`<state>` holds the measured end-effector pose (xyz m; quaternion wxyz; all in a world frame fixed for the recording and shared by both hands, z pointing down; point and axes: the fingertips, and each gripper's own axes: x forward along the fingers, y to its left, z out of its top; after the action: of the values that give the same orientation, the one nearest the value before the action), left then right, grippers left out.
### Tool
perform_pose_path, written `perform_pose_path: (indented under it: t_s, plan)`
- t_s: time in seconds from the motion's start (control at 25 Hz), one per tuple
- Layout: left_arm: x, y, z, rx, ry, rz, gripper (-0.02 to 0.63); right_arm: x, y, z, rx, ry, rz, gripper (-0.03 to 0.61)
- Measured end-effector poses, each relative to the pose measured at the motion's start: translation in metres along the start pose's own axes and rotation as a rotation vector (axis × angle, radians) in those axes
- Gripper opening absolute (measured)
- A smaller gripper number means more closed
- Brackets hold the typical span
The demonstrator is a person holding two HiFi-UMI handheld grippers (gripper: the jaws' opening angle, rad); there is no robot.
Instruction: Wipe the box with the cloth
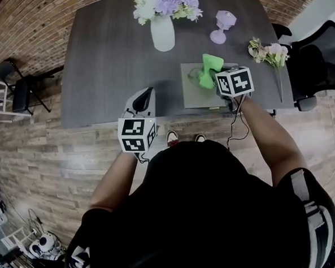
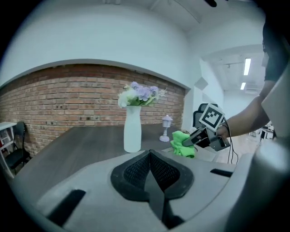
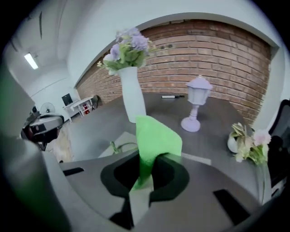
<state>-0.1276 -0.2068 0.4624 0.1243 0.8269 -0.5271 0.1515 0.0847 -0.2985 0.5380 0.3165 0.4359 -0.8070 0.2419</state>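
A flat grey box lies near the front edge of the dark table. A bright green cloth stands bunched over the box, pinched by my right gripper. In the right gripper view the cloth rises from between the shut jaws of that gripper, with the box's pale top just beyond. My left gripper hovers at the table's front edge, left of the box, shut and empty. In its own view the left gripper looks across at the cloth.
A white vase of purple and white flowers stands at the table's back middle. A small lilac lamp is to its right. A small posy vase sits at the right edge. A black office chair is beyond it.
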Motion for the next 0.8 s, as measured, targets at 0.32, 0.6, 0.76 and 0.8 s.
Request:
perform_pose_path:
  t_s: [0.32,0.6,0.76,0.8]
  plan:
    - [0.031,-0.076,0.018,0.026,-0.007,-0.072,0.008,-0.073,-0.125,-0.07,0.093,0.021,-0.175,0.041]
    - [0.034,-0.12,-0.003,-0.006,0.034,-0.086,0.008,-0.119,-0.188,-0.094,0.124,0.016,-0.26,0.041]
    - [0.025,-0.123,-0.009,-0.011,0.022,-0.093,0.008,-0.124,-0.174,-0.075,0.086,-0.023,-0.263,0.041]
    - [0.021,-0.12,-0.011,-0.011,0.022,-0.096,0.008,-0.122,-0.163,-0.071,0.075,-0.029,-0.255,0.041]
